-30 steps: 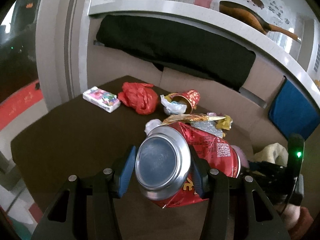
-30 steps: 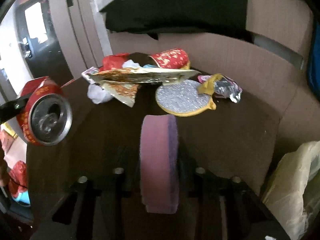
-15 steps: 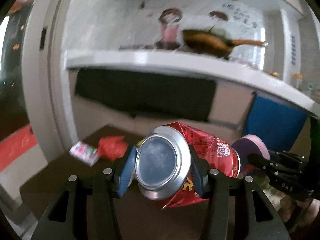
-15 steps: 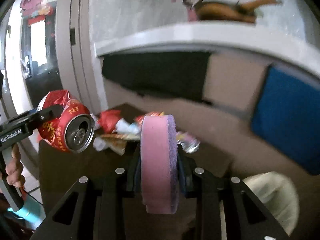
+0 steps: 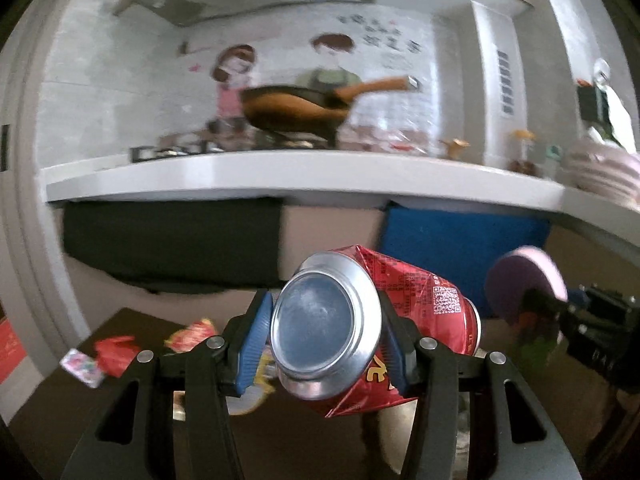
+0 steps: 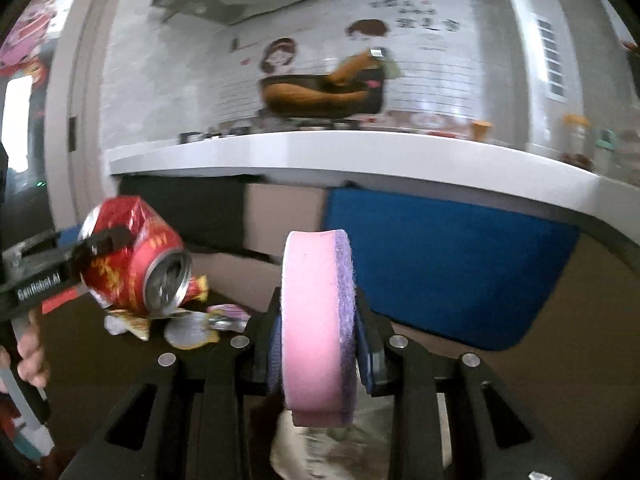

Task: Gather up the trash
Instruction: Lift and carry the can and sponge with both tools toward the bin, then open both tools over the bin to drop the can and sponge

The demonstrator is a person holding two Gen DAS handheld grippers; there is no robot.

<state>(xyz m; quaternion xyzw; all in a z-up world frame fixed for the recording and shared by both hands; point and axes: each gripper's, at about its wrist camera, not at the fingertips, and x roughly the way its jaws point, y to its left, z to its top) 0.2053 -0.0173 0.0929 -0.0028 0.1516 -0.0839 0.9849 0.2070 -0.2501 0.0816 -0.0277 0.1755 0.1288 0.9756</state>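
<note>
A white counter (image 5: 304, 174) runs across the far side of the room under a tiled wall with a cartoon cooking mural (image 5: 288, 76), and below it hang a black cloth (image 5: 172, 240) to the left and a blue panel (image 6: 448, 264) to the right. Nearer, a dark brown table (image 5: 48, 412) carries the remaining litter: a red plastic bag (image 5: 114, 354) and a small colourful packet (image 5: 82, 366) at its far left, and crumpled wrappers with a silver foil disc (image 6: 188, 330) nearer the middle. Above the table, the left gripper (image 5: 326, 344) pinches a crushed red drink can (image 5: 360, 320) between its blue pads, the can's silver base facing the camera and its dented body angled away to the right; seen from the right wrist view the same can (image 6: 132, 264) hangs in the air at the left, held clear of the tabletop, with a person's hand (image 6: 30, 356) on the gripper's handle below it. The right gripper (image 6: 318, 344) is clamped on a round pink sponge (image 6: 310, 320) with a purple scouring face, standing on edge between the pads and likewise lifted off the table. A pale plastic bag (image 6: 316, 452) shows below the right gripper at the near edge, blurred.
</note>
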